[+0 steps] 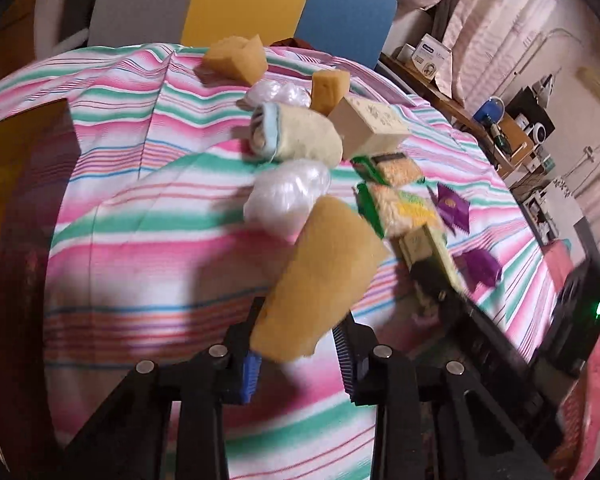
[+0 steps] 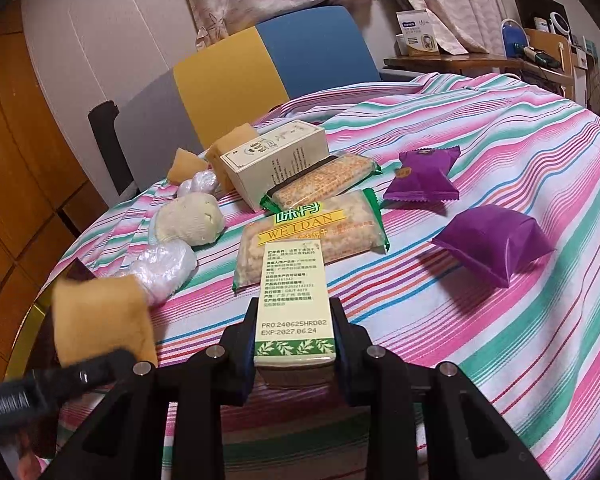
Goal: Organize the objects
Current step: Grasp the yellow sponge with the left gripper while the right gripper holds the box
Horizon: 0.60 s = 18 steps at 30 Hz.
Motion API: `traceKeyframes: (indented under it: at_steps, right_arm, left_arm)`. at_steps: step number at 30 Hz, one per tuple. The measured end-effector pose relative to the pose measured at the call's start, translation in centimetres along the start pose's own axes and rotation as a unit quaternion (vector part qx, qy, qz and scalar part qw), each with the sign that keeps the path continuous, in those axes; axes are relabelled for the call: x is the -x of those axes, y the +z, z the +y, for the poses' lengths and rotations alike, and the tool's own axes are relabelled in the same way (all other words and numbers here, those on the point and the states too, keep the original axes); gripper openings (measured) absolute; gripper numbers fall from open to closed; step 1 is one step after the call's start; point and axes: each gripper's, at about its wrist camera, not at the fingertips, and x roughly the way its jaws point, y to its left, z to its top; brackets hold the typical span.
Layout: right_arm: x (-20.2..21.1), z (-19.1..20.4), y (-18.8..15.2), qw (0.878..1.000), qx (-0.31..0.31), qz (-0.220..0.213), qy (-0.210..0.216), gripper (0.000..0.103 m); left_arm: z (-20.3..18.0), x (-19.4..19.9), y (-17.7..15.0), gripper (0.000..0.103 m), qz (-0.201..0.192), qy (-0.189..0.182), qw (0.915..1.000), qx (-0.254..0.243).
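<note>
Sponges: we count three, one clamped in our left gripper over the striped cloth. Boxes: two, one clamped in our right gripper. Purple packets: two.

The left gripper angles steeply down over the table's near left edge, its blue-padded fingers pressed against the lower end of a yellow sponge that sticks up and forward between them. In the right wrist view this gripper enters from the lower left corner, blurred. The right gripper tilts down less steeply over the near edge, its jaws clamped on both long sides of a small green box, which points forward along the fingers.
</note>
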Motion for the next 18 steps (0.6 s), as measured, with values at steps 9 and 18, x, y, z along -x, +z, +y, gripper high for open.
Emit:
traceKeyframes:
  at_steps: [9,18]
  right_arm:
    - [0.0,0.5,0.0,1.0,0.011,0.001,-0.015,0.03]
    - [0.0,0.7,0.0,1.0,0.018,0.001,-0.024,0.03]
  left_arm:
    - [-1.0,0.6,-0.6,0.065,-0.044,0.051,0.9961,-0.058]
    - [-0.5,1.4,-0.5,0.033,-0.053,0.032,0.9961,-0.063]
